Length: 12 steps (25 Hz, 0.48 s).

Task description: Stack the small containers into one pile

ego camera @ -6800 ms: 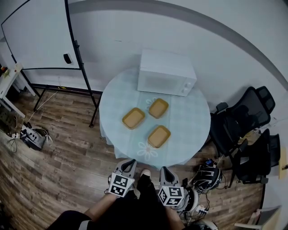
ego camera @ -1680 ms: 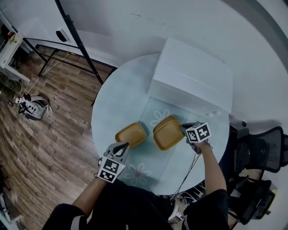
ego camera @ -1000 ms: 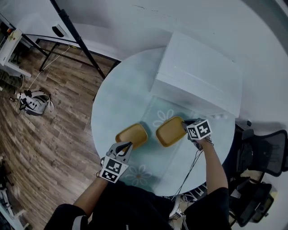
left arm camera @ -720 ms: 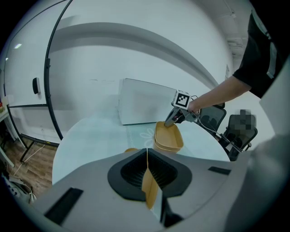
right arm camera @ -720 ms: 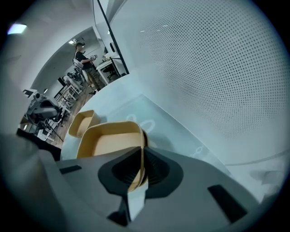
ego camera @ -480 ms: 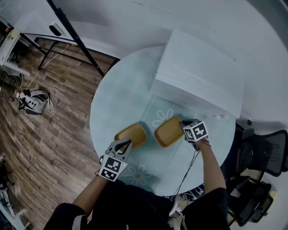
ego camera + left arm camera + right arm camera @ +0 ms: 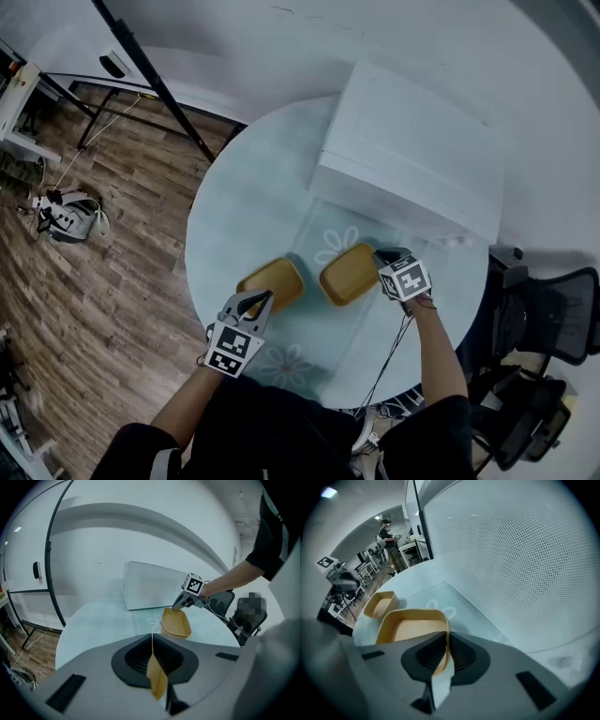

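Observation:
Two yellow containers show on the round table (image 7: 246,211). The left container (image 7: 273,283) has its near wall pinched in my left gripper (image 7: 260,299), which is shut; a thin yellow wall (image 7: 155,677) stands between the jaws of the left gripper (image 7: 153,641). My right gripper (image 7: 381,260) is shut on the far wall of the right container (image 7: 348,275). In the right gripper view that container (image 7: 411,626) lies just ahead of the right gripper (image 7: 447,637), with the left container (image 7: 380,603) beyond. A second rim seems to show under the right container (image 7: 176,623).
A white microwave (image 7: 412,159) stands at the table's far side, close behind the right gripper; its perforated side (image 7: 525,550) fills the right gripper view. An easel leg (image 7: 155,84) and wood floor lie to the left, black chairs (image 7: 553,328) to the right.
Earlier, three containers lay apart and both grippers hung below the table. Over the last second the right gripper has shifted its container slightly left; the left gripper has barely moved.

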Motion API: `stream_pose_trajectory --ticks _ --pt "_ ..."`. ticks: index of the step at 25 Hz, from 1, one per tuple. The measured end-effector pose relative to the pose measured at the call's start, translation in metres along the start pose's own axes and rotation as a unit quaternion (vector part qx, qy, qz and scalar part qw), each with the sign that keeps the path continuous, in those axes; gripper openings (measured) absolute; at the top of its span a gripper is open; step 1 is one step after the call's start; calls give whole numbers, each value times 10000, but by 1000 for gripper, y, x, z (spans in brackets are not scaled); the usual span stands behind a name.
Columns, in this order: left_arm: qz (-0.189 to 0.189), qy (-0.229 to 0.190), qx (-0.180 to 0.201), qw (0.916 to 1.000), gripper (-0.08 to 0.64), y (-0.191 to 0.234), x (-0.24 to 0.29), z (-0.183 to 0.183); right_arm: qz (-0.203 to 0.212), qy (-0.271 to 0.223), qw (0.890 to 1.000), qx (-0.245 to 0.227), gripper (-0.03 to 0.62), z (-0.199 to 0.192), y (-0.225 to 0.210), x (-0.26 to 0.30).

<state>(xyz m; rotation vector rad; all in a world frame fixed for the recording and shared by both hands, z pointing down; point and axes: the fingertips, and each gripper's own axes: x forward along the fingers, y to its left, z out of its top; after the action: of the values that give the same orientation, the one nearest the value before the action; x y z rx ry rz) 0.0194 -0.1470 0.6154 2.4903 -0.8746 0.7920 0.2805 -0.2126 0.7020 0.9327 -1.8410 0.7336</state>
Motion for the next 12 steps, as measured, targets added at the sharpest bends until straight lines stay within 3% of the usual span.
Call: stream_pose_trajectory --ticks 7,12 --pt "14 -36 3 10000 15 -2 -3 0 -168 86 9998 3 35 -9 -2 7" --pt "48 -67 7 10000 15 -1 -10 -1 -368 -213 9989 171 35 -4 -4 0"
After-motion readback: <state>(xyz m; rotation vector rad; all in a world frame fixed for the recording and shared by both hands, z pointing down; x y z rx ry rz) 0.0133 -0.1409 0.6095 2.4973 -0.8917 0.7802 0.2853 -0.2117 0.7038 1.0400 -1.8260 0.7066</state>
